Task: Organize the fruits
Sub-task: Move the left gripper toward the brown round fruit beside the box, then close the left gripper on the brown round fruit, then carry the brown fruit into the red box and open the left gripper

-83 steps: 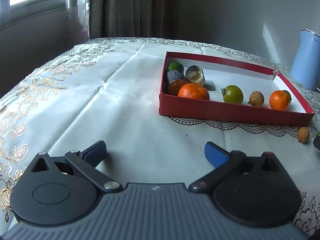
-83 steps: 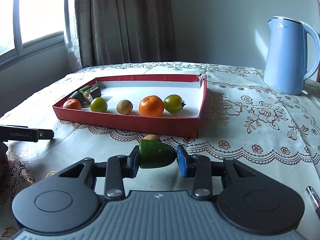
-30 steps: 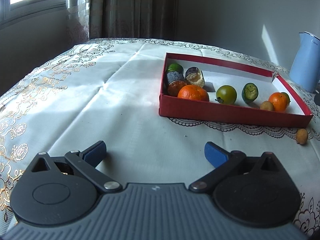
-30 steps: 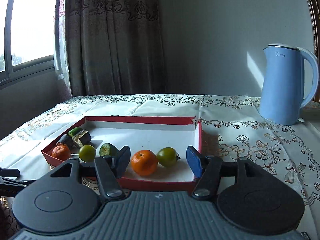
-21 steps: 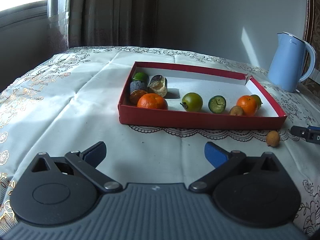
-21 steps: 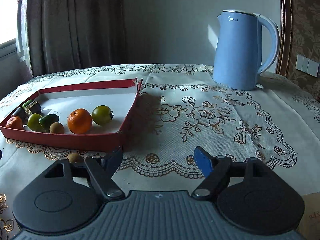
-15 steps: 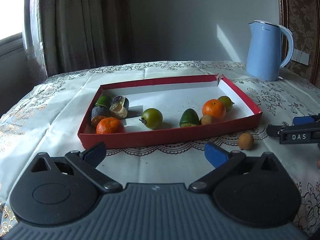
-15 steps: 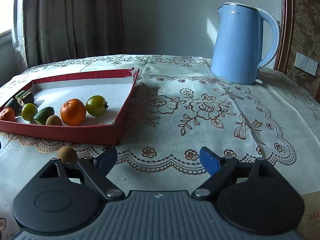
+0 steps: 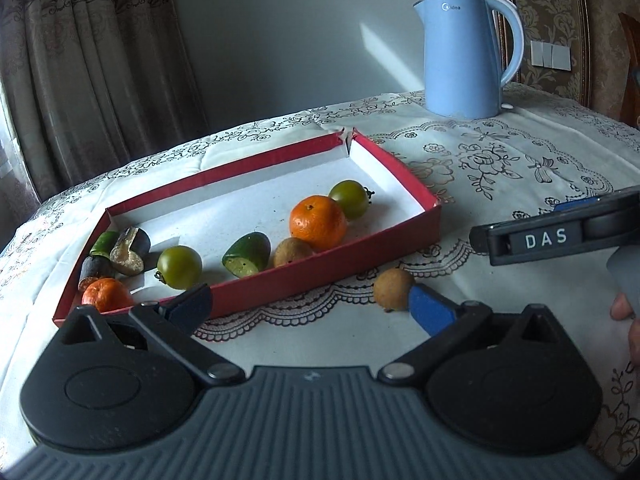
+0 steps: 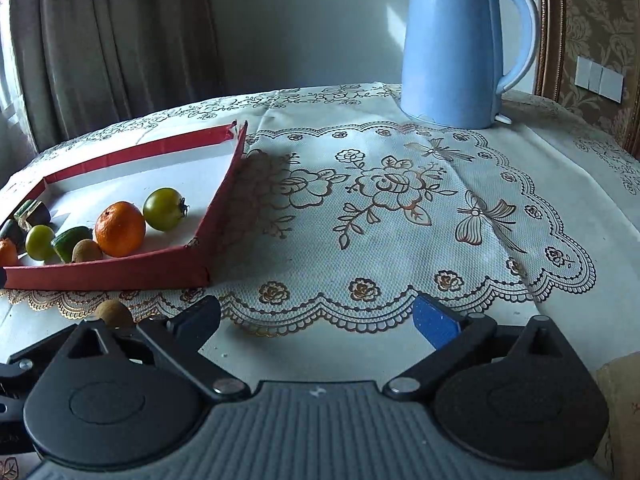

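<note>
A red tray point(image 9: 328, 276) point(image 10: 216, 208) holds an orange point(image 9: 318, 222) point(image 10: 120, 229), green tomatoes point(image 9: 179, 267) point(image 10: 163, 208), a cut green piece point(image 9: 246, 254), a brown fruit point(image 9: 292, 251) and several others at its left end. One small brown fruit point(image 9: 393, 290) point(image 10: 113, 314) lies on the cloth outside the tray's front wall. My left gripper point(image 9: 310, 308) is open and empty, its right finger point(image 9: 430, 312) close beside that fruit. My right gripper point(image 10: 316, 322) is open and empty over the lace cloth, right of the tray; it also shows in the left wrist view point(image 9: 560, 236).
A blue electric kettle point(image 9: 466, 54) point(image 10: 460, 48) stands at the back right of the table. A patterned tablecloth with a lace mat point(image 10: 400, 208) covers the table. Curtains point(image 9: 80, 80) hang behind at the left.
My right gripper has let go of the cut green piece, which now lies in the tray, and swung right. My left gripper has swung right and moved up to the loose brown fruit.
</note>
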The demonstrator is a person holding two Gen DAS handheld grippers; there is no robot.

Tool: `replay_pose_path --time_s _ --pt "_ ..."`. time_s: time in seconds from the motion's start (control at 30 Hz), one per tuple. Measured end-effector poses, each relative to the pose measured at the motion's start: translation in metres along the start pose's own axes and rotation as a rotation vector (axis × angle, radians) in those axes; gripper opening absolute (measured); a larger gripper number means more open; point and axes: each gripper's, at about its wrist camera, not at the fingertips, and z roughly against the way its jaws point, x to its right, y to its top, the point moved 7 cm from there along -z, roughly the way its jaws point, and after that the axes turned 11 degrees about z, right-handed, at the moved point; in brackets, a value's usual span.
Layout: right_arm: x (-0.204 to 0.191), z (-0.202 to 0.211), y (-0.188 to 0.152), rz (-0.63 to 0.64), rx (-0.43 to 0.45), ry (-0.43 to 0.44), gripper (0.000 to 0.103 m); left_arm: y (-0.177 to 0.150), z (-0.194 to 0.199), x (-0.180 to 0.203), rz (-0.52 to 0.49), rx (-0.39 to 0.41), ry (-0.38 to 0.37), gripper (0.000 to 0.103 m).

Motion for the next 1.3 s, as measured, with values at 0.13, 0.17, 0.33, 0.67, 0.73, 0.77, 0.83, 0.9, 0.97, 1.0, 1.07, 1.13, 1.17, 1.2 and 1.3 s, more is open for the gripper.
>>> replay_pose_path --time_s 0.13,0.17,0.33,0.67,0.73,0.77,0.83,0.9,0.97,1.0,1.07,1.13,1.17,1.2,1.3 --pt "0.008 0.002 0.001 -0.055 0.025 0.028 0.103 0.001 -0.011 0.01 0.009 -0.021 -0.002 0.103" --pt "0.008 0.002 0.001 -0.055 0.024 0.027 0.103 0.002 -0.014 0.012 0.014 -0.027 -0.003 0.103" --pt "0.012 0.002 0.001 -0.08 0.036 0.044 0.103 0.005 -0.023 0.017 0.041 -0.04 0.019 0.103" --pt "0.013 0.002 0.002 -0.094 0.043 0.053 0.103 -0.001 -0.027 0.022 0.08 -0.085 -0.04 0.066" --pt "0.013 0.002 0.001 -0.094 0.043 0.053 0.103 -0.002 -0.025 0.026 0.067 -0.079 -0.053 0.056" --pt "0.013 0.003 0.001 -0.096 0.044 0.054 0.103 -0.002 -0.023 0.028 0.066 -0.078 -0.066 0.046" --pt "0.014 0.003 0.001 -0.098 0.045 0.056 0.103 -0.003 -0.021 0.033 0.063 -0.077 -0.09 0.033" --pt "0.014 0.003 0.002 -0.1 0.046 0.057 0.103 -0.005 -0.018 0.036 0.058 -0.074 -0.097 0.025" --pt "0.014 0.003 0.001 -0.104 0.049 0.06 0.103 -0.006 -0.016 0.036 0.051 -0.069 -0.096 0.025" --pt "0.014 0.003 0.001 -0.105 0.049 0.061 0.103 -0.007 -0.014 0.035 0.057 -0.068 -0.099 0.024" --pt "0.015 0.003 0.001 -0.108 0.051 0.063 0.103 -0.007 -0.009 0.031 0.074 -0.061 -0.103 0.024" --pt "0.015 0.003 0.001 -0.11 0.052 0.064 0.103 -0.004 -0.001 0.025 0.088 -0.043 -0.106 0.024" --pt "0.015 0.003 0.001 -0.11 0.052 0.064 0.103 -0.003 0.004 0.022 0.094 -0.031 -0.105 0.024" --pt "0.015 0.003 0.001 -0.111 0.052 0.064 0.103 -0.001 0.009 0.018 0.098 -0.02 -0.103 0.024" --pt "0.015 0.003 0.001 -0.107 0.05 0.062 0.103 0.003 0.022 0.0 0.127 0.009 -0.085 0.024"
